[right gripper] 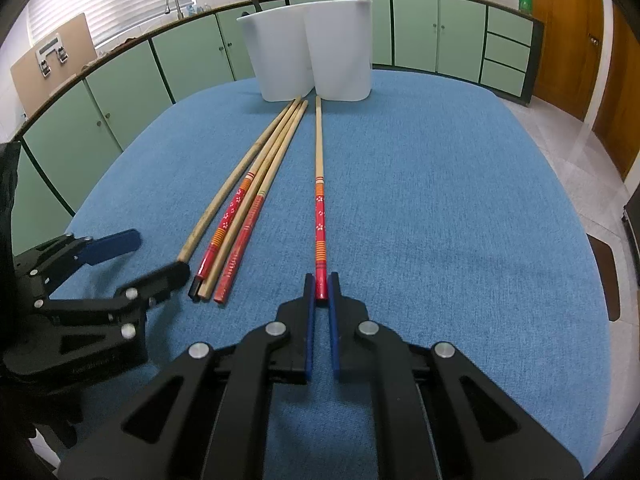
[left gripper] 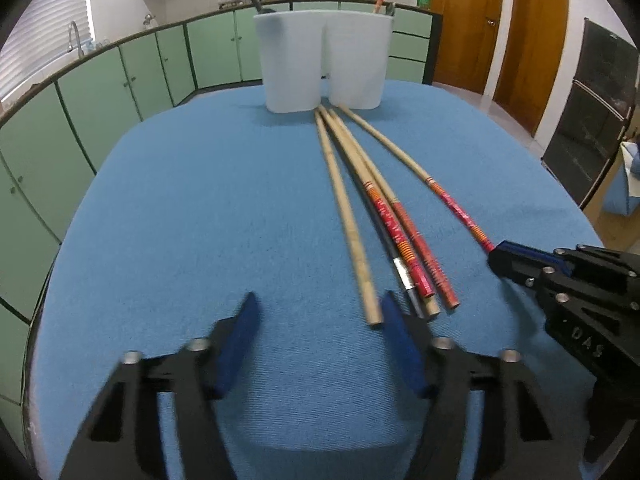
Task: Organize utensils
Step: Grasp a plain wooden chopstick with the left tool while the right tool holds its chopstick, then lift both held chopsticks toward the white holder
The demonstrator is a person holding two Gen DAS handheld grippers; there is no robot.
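Observation:
Several long chopsticks lie on the blue tablecloth (left gripper: 192, 208), tips toward a white two-compartment holder (left gripper: 324, 60) at the far edge. My right gripper (right gripper: 321, 288) is shut on the red end of a single red-handled chopstick (right gripper: 319, 200), which lies apart to the right of the others. It also shows in the left wrist view (left gripper: 424, 178), with the right gripper (left gripper: 500, 254) at its end. My left gripper (left gripper: 316, 312) is open, low over the cloth, just short of the plain bamboo chopstick (left gripper: 348, 220) and the bundle (left gripper: 400, 236) of red and black ones. The holder (right gripper: 312, 44) holds a black utensil and a red chopstick.
Green kitchen cabinets (left gripper: 132, 76) curve behind the table, with a sink tap (left gripper: 74, 34) at left and pots on the counter. Wooden doors (left gripper: 536, 32) stand at right. The left gripper (right gripper: 148, 256) shows beside the bundle in the right wrist view.

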